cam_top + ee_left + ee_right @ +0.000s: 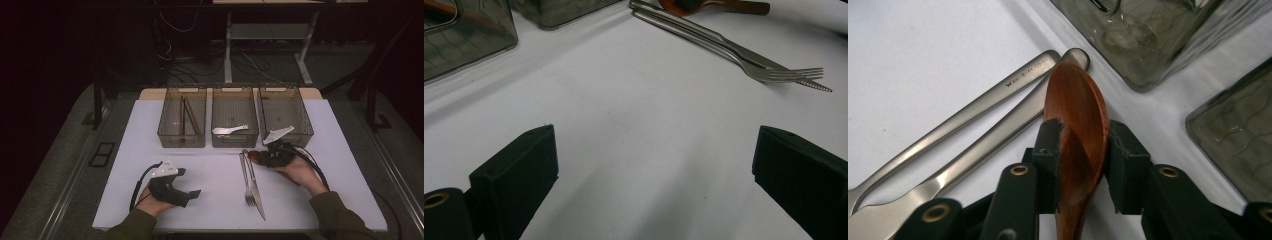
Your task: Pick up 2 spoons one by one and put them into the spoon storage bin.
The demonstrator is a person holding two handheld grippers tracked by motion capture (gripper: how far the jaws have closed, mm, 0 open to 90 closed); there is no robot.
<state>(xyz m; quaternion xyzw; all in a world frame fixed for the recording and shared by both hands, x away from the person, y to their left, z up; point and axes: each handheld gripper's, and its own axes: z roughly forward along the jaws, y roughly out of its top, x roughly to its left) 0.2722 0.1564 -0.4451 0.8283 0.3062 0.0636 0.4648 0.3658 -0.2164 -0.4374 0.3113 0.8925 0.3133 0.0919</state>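
Sorting of cutlery into bins looks to be the work in hand, and it seems partly done. Nearest the person, the left gripper (192,192) rests low over the white table (210,175), its jaws spread wide with nothing between them, as the left gripper view makes plain; it has no part in the job at this moment. A little farther out, a fork (246,180) and a knife (256,187) lie side by side on the table, touching or nearly so, not yet picked up. Just beyond their handle ends, the right gripper (1082,155) has its jaws set on either side of the bowl of a wooden spoon (1078,130); the pads appear to press on the bowl's edges, so I judge it gripped, though the spoon seems not yet lifted off the table. At the far edge stand three clear bins in a row: the left bin (182,117) already holds what look like chopsticks (189,116), the middle bin (235,117) holds a pale spoon (229,130), and the right bin (285,115) looks empty. By my reading, the wooden spoon, fork and knife remain to be put away.
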